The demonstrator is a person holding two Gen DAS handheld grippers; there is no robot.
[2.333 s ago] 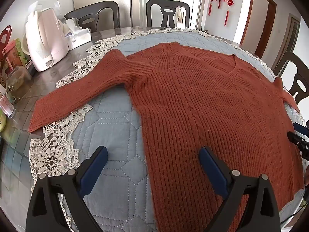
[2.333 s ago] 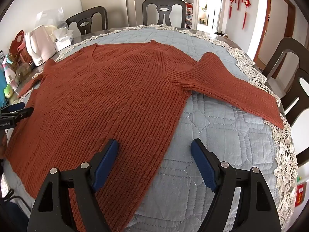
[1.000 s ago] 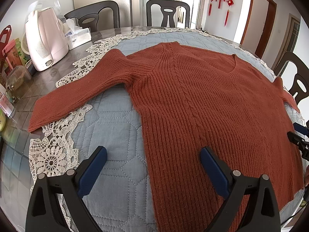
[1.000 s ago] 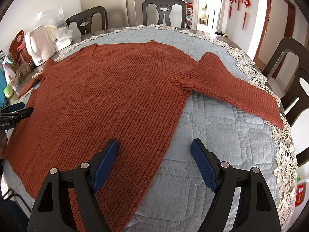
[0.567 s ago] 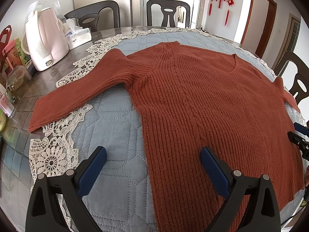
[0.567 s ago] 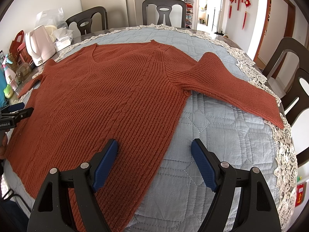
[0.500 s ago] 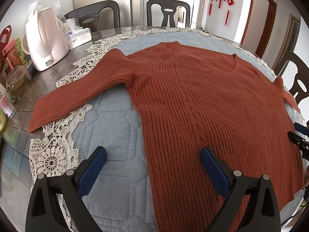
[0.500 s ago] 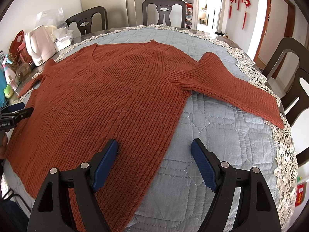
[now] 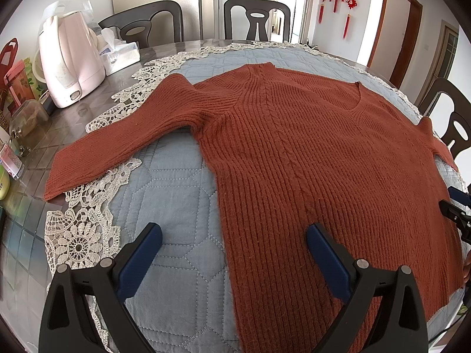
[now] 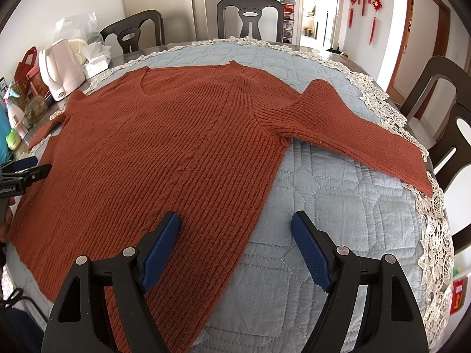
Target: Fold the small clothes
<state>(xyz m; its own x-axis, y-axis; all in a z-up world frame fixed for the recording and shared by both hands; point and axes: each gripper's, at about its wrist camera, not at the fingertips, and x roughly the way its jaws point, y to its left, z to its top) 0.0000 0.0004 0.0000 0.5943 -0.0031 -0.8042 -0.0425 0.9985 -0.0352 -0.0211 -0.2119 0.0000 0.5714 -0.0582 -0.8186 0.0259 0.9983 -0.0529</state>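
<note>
A rust-red knitted sweater (image 9: 309, 153) lies flat and spread out on a blue quilted mat (image 9: 176, 194), also seen in the right wrist view (image 10: 164, 153). Its left sleeve (image 9: 117, 141) reaches over the lace edge; its right sleeve (image 10: 359, 135) lies toward the table's right edge. My left gripper (image 9: 232, 253) is open and empty above the sweater's left side edge. My right gripper (image 10: 235, 241) is open and empty above the right side edge near the hem.
A pink kettle (image 9: 70, 61), a tissue box (image 9: 120, 56) and jars and bottles (image 9: 26, 117) stand at the table's left. Dark chairs (image 9: 256, 20) surround the table. A lace cloth (image 9: 85, 235) rims the mat.
</note>
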